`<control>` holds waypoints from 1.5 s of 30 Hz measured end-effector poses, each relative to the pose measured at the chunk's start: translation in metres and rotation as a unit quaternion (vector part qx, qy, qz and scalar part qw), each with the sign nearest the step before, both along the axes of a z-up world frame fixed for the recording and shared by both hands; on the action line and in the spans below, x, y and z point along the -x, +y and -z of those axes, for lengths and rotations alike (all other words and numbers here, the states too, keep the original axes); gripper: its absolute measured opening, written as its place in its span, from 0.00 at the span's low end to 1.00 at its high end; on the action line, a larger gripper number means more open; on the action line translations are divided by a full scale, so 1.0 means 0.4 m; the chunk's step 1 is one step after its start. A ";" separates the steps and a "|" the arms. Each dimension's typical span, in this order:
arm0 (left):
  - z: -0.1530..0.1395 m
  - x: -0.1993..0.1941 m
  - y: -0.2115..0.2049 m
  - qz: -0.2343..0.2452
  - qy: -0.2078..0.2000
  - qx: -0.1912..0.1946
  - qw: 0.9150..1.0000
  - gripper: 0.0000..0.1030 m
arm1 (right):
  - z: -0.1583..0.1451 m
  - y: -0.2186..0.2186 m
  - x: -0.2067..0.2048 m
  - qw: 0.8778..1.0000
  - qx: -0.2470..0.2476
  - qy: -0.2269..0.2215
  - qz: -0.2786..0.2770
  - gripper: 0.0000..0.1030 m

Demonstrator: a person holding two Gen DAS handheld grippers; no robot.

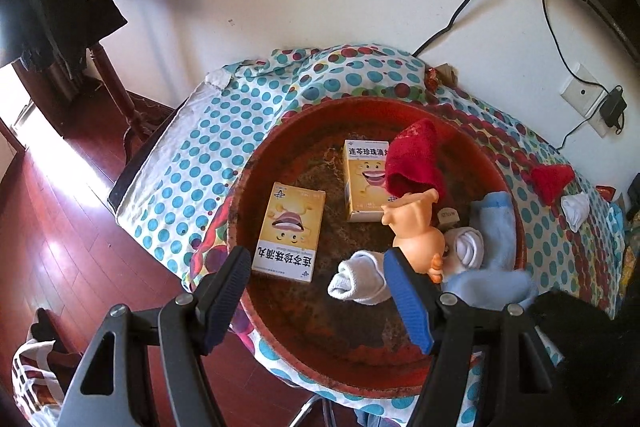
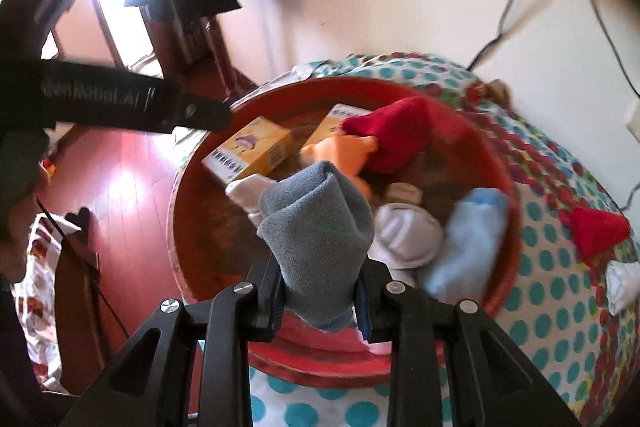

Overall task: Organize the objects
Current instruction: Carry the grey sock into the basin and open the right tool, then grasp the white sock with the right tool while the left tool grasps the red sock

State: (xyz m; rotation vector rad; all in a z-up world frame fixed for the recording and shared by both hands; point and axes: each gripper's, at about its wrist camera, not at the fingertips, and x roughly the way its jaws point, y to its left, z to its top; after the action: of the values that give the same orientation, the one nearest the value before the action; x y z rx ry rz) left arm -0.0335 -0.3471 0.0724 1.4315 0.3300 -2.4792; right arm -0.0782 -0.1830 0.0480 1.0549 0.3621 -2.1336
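A round red basin (image 1: 280,343) sits on a dotted cloth. In it lie two yellow medicine boxes (image 1: 288,231) (image 1: 366,181), a red sock (image 1: 414,157), an orange plastic doll (image 1: 416,227), white rolled socks (image 1: 358,277) and a light blue sock (image 1: 496,227). My left gripper (image 1: 316,291) is open and empty above the basin's near side. My right gripper (image 2: 320,291) is shut on a grey rolled sock (image 2: 316,223), held over the basin (image 2: 320,363). The boxes (image 2: 252,155), red sock (image 2: 396,135) and blue sock (image 2: 468,239) show behind it.
On the dotted cloth (image 1: 208,131) outside the basin lie another red sock (image 1: 552,181) and a white sock (image 1: 576,211). A wall with cables and a socket (image 1: 580,95) is behind. Red wooden floor (image 1: 60,227) lies left, with a bag (image 1: 32,375).
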 end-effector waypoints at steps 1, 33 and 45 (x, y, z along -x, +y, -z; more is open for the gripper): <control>0.001 0.000 -0.001 0.000 -0.001 -0.001 1.000 0.69 | 0.007 -0.013 -0.001 1.000 -0.007 0.001 -0.005 0.25; 0.055 0.035 0.066 0.040 -0.037 0.015 0.998 0.69 | -0.012 0.130 0.052 0.997 0.024 0.006 0.072 0.67; 0.064 0.051 0.142 0.070 -0.039 0.045 0.996 0.69 | 0.044 0.580 0.294 0.950 -0.010 0.013 0.311 0.70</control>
State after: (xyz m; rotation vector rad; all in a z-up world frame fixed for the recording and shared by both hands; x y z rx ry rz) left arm -0.0538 -0.2904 0.0467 1.5576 0.1056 -2.5029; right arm -0.1960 0.0488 0.0303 1.2733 0.0580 -2.7003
